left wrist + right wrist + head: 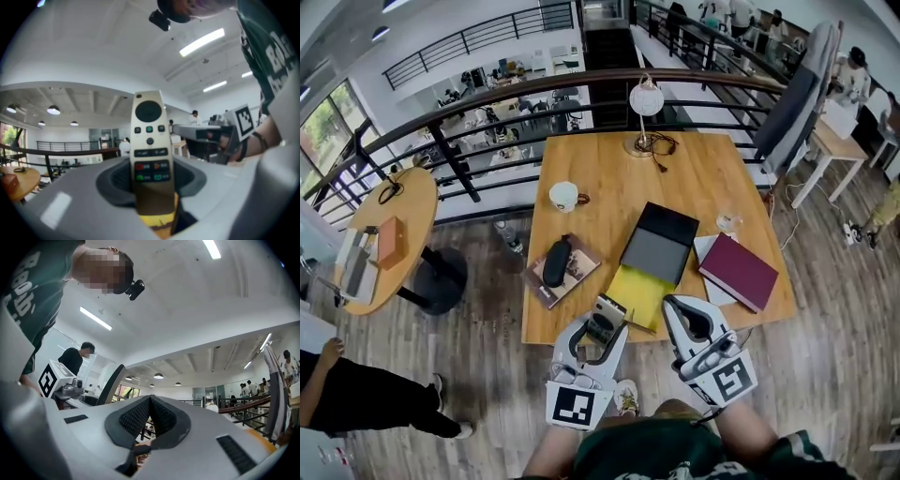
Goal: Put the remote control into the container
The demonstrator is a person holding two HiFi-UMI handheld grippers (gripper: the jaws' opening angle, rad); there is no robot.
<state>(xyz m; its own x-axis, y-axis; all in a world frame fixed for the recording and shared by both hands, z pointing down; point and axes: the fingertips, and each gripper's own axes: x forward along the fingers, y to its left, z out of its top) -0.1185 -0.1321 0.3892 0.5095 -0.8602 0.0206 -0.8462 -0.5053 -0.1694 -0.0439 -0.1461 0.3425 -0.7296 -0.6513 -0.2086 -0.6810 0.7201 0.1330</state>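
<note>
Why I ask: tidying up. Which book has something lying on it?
The brown book, the left one in the head view: a black pouch lies on it. The maroon book at the right has nothing on top.

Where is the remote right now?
In the head view, the remote is clamped in the left gripper above the table's near edge, just left of the open yellow container.

The left claw (151, 177) is hiding the lower end of the remote control (149, 136), whose button print is blurring past reading, while on the worktop (609, 178) the maroon book (738, 272) is covering most of the white paper (705, 248) and the head view's bottom edge is cutting off the person (666, 452).
</note>
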